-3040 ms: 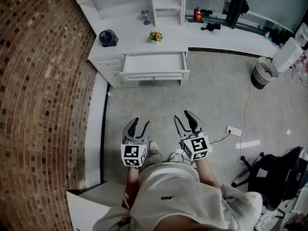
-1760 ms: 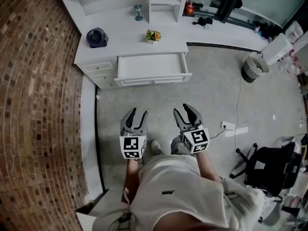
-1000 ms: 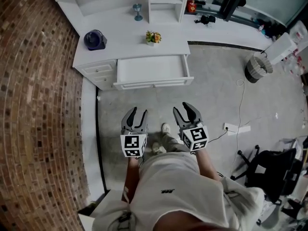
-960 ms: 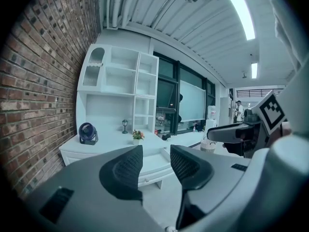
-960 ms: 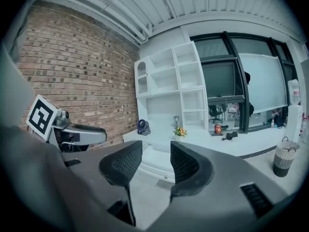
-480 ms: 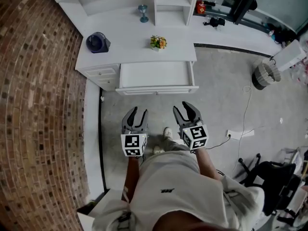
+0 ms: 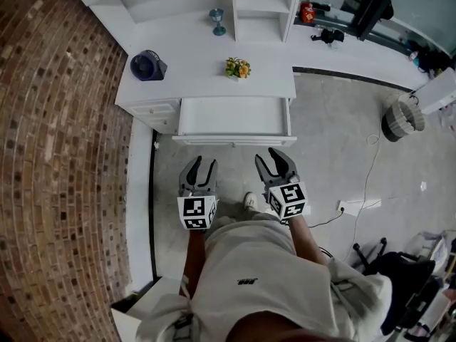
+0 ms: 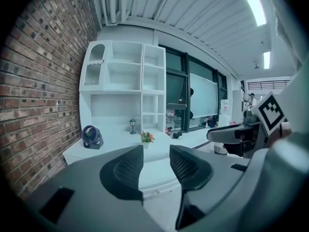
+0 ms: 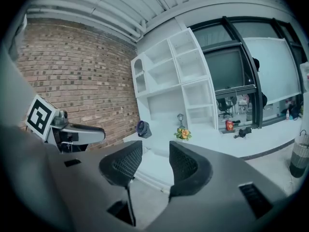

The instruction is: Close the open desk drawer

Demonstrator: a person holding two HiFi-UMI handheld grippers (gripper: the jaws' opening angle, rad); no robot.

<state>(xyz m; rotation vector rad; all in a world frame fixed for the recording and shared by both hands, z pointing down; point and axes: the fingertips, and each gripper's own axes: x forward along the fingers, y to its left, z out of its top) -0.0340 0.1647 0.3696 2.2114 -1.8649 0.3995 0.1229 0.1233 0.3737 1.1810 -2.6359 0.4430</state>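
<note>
One drawer (image 7: 234,140) is open, pulled out from under the top of the white desk (image 7: 199,84), just right of a stack of small shut drawers (image 7: 155,110). Its inside shows only a bare white bottom. On the desktop: dark fan (image 7: 148,65) at left, small flower pot (image 7: 238,68) mid, small lantern-like ornament (image 7: 217,20) further back by the shelf unit (image 7: 260,2).

Wastebasket (image 7: 402,117) stands on the floor well off to the right; contents not readable.

Both grippers hover over the floor on the near side of the drawer front, near it but not touching. Left gripper (image 7: 204,162) lines up with the front's left part, right gripper (image 7: 271,155) with its right part.

Left jaws have just been closing, narrow gap left, nothing between the pads (image 8: 129,167). Right jaws stand apart by a similar gap, nothing between the pads (image 9: 126,161); drawer and desk edge show through the gap beyond.
</note>
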